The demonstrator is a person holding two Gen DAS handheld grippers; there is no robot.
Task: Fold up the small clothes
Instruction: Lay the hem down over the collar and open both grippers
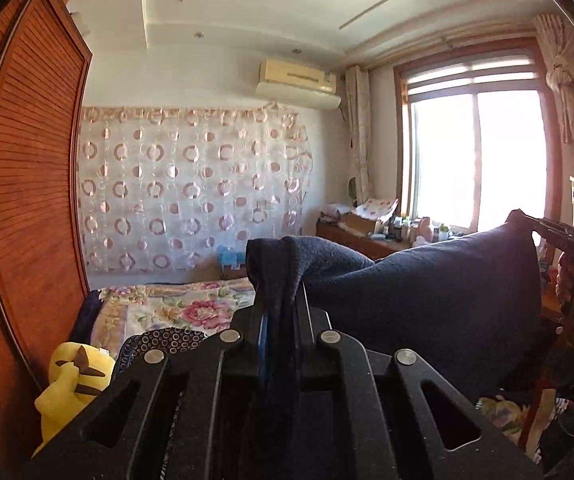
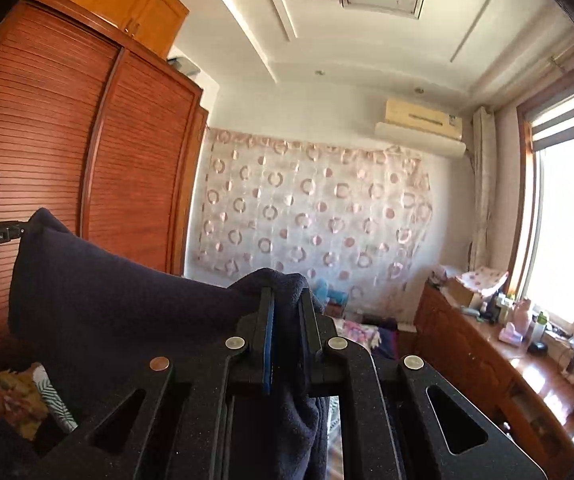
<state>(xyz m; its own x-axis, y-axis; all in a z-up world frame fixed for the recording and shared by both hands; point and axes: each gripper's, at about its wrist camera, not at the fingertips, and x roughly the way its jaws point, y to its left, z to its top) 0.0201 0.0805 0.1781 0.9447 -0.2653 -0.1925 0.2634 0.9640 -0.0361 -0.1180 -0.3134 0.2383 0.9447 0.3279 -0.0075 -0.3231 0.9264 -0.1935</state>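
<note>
A dark navy fleece garment (image 1: 427, 300) hangs stretched in the air between my two grippers. My left gripper (image 1: 281, 280) is shut on one top corner of it, the cloth bunched over the fingertips. My right gripper (image 2: 287, 300) is shut on the other top corner. The garment also shows in the right wrist view (image 2: 107, 304), sagging in the middle. Each gripper shows in the other's view: the right one at the far right (image 1: 535, 220), the left one at the far left (image 2: 23, 230). The garment's lower edge is hidden.
A bed with a floral cover (image 1: 175, 304) lies below. A yellow plush toy (image 1: 71, 380) sits by the wooden louvred wardrobe (image 2: 67, 152) on the left. A wooden dresser (image 2: 483, 344) with bottles stands under the window (image 1: 479, 160). A patterned curtain (image 2: 311, 216) covers the far wall.
</note>
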